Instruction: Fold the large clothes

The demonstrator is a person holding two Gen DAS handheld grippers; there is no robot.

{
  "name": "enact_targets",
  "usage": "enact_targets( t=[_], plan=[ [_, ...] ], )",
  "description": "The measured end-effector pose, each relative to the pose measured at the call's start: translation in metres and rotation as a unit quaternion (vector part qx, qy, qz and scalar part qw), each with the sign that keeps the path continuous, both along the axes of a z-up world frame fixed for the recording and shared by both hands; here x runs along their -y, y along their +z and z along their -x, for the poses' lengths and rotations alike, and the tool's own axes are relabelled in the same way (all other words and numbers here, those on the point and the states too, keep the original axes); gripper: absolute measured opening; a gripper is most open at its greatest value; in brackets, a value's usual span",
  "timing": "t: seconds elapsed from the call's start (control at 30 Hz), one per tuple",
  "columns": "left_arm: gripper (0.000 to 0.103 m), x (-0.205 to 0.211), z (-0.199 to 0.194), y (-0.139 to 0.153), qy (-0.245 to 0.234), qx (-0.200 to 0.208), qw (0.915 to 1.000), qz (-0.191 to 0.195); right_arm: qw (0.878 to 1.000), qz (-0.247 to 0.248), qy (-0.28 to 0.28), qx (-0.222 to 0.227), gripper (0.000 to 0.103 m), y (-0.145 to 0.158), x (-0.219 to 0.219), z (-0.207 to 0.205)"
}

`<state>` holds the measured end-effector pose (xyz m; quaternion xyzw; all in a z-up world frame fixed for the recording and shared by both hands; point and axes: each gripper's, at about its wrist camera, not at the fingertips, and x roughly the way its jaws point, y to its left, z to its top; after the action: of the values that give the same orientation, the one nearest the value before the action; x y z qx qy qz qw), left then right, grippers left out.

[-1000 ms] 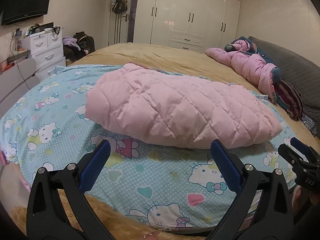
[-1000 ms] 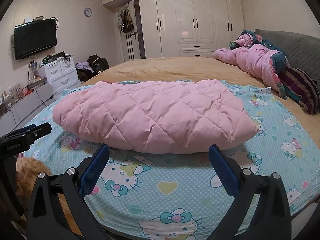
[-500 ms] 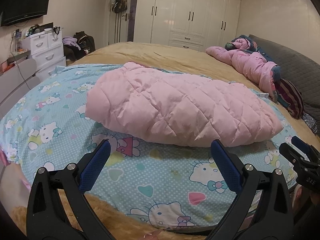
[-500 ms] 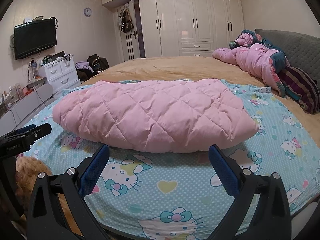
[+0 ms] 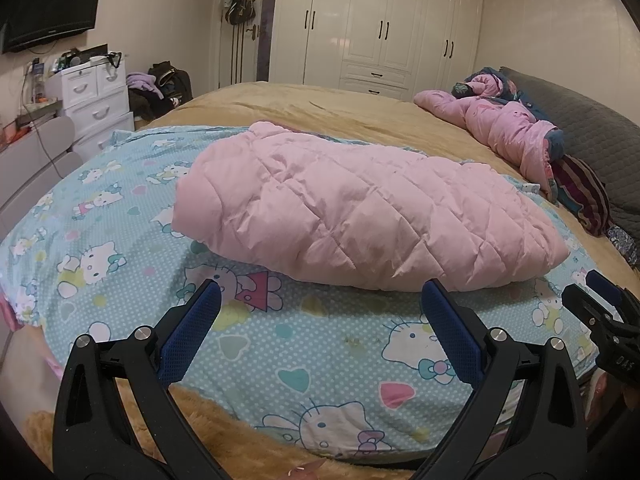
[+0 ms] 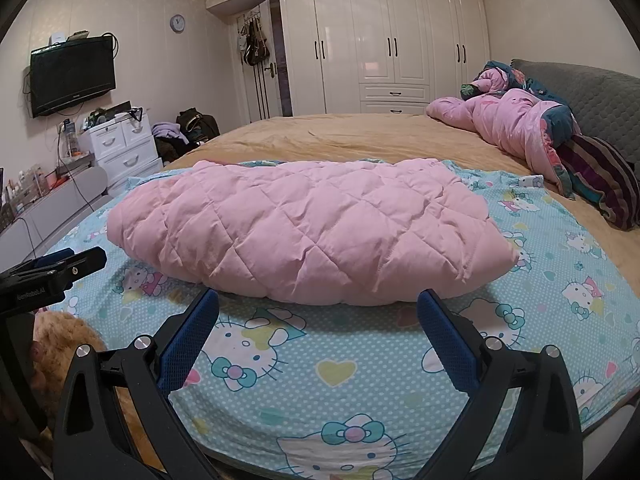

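A puffy pink quilted garment (image 5: 360,208) (image 6: 304,232) lies folded into a long bundle on a light-blue cartoon-cat sheet (image 5: 120,248) (image 6: 320,368) at the near end of the bed. My left gripper (image 5: 320,296) hangs open just short of the bundle's near edge, nothing between its blue pads. My right gripper (image 6: 318,304) is open too, its tips close to the bundle's front edge and holding nothing. Each view catches the other gripper at its side: the right one (image 5: 600,304) and the left one (image 6: 56,268).
A tan blanket (image 6: 360,136) covers the far bed. A second pink padded garment (image 6: 516,120) is heaped by the grey headboard (image 6: 580,84), with a striped pillow (image 6: 600,184). White drawers (image 6: 120,148) and a wall TV (image 6: 72,76) stand left, wardrobes (image 6: 380,48) at the back.
Both grippers stay open and nearly still. The left wrist view has drifted slightly, so the bundle sits a little lower and nearer. The garment itself has not moved.
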<state>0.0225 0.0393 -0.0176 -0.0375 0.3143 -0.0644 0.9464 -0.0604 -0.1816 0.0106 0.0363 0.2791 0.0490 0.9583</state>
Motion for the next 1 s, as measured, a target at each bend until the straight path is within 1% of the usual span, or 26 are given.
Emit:
enact_targets(
  t=[1.0],
  plan=[
    [0.094,-0.0012,-0.0010,0.0002,0.004,0.002,1.0000,-0.002,1.000,0.000,-0.001,-0.003,0.099,-0.0019,0.0002,0.0008]
  ],
)
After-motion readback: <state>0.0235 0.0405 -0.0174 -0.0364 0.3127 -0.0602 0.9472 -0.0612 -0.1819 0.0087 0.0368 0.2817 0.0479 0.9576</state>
